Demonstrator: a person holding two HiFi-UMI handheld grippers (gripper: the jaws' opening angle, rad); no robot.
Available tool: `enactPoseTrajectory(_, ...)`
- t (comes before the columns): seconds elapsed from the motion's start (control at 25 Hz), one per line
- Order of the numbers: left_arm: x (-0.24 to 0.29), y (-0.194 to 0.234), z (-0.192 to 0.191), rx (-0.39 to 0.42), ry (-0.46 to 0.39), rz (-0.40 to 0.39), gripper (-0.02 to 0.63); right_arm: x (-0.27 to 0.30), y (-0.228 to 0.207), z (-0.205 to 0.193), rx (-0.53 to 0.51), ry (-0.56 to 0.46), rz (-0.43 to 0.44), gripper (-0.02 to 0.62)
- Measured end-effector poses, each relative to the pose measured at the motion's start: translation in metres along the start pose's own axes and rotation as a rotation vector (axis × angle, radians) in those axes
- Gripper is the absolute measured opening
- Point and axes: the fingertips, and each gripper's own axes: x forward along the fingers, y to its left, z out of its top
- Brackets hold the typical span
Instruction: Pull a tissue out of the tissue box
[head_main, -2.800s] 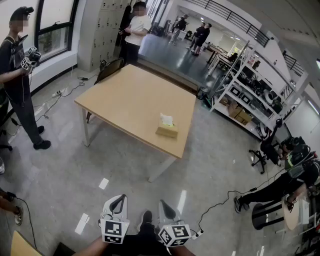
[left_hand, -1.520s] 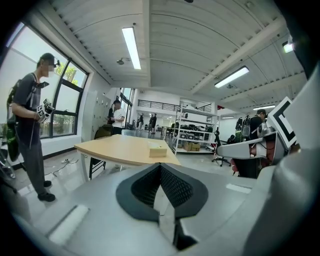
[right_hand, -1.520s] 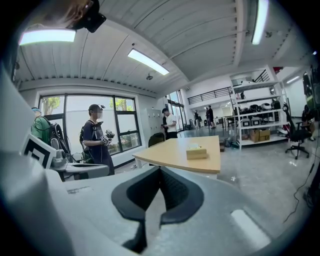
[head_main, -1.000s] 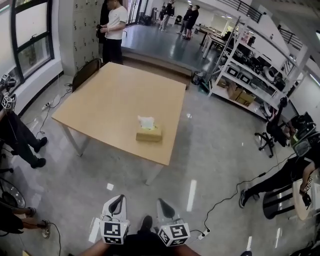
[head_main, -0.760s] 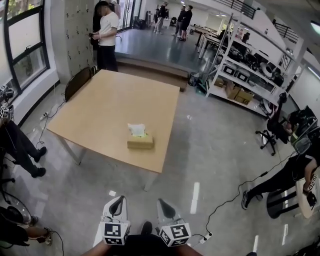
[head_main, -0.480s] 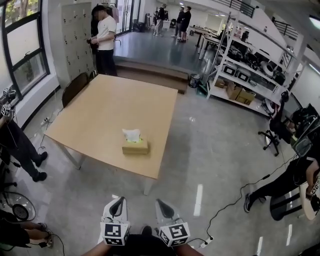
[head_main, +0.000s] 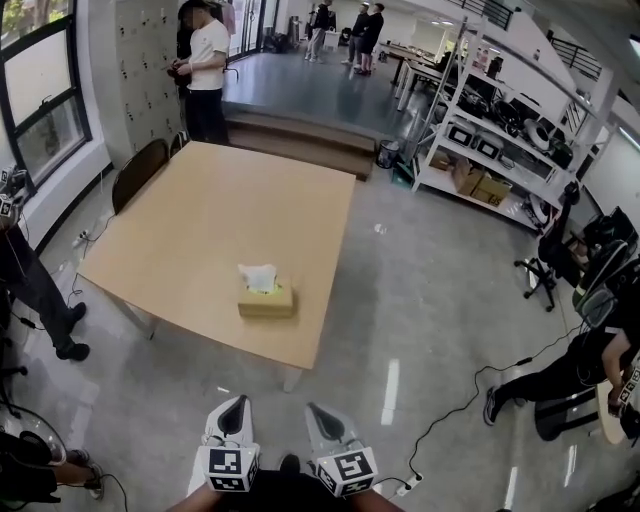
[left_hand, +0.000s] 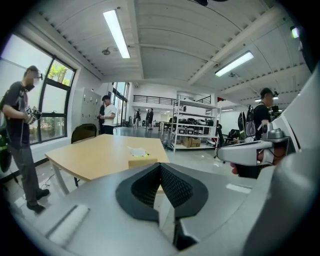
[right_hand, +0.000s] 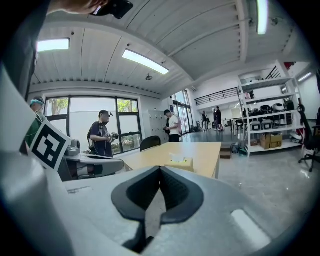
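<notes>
The left gripper (head_main: 234, 404) and right gripper (head_main: 312, 410) are pressed together, empty. With the box (head_main: 266, 301) at 12 o'clock, one should open before pinching the tissue (head_main: 259, 277).

Large open hall. Glossy grey floor (head_main: 420, 300) with light reflections. Pale wooden table (head_main: 200, 220) centre-left, dark chair (head_main: 135, 170) at its far left corner. Dark-framed window (head_main: 40, 100) on left wall, grey lockers (head_main: 140, 50) beside it. White metal shelving (head_main: 480, 130) at right. Strip lights (left_hand: 116, 32) on white ceiling.
</notes>
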Motion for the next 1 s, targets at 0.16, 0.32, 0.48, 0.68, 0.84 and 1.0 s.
enactPoseTrajectory(0.16,0.034,0.01,0.012,-0.001,-0.007,-0.052,0.017,0.024,-0.01,0.002,-0.001,0.037,-0.045,-0.008)
enactPoseTrajectory(0.32,0.083,0.045,0.04,0.002,-0.017,-0.112,0.017,0.08,-0.018,0.024,-0.009,0.057,-0.087,-0.008)
enactPoseTrajectory(0.48,0.125,0.083,0.062,0.002,-0.039,-0.14,0.017,0.129,-0.026,0.046,-0.021,0.066,-0.123,-0.008)
enactPoseTrajectory(0.68,0.151,0.119,0.072,-0.015,-0.037,-0.151,0.018,0.169,-0.033,0.059,-0.023,0.095,-0.172,-0.006)
enactPoseTrajectory(0.84,0.155,0.148,0.082,-0.01,-0.035,-0.159,0.017,0.194,-0.032,0.065,-0.036,0.12,-0.201,-0.006)
enactPoseTrajectory(1.0,0.168,0.177,0.094,0.005,-0.052,-0.188,0.018,0.231,-0.034,0.072,-0.035,0.146,-0.21,-0.006)
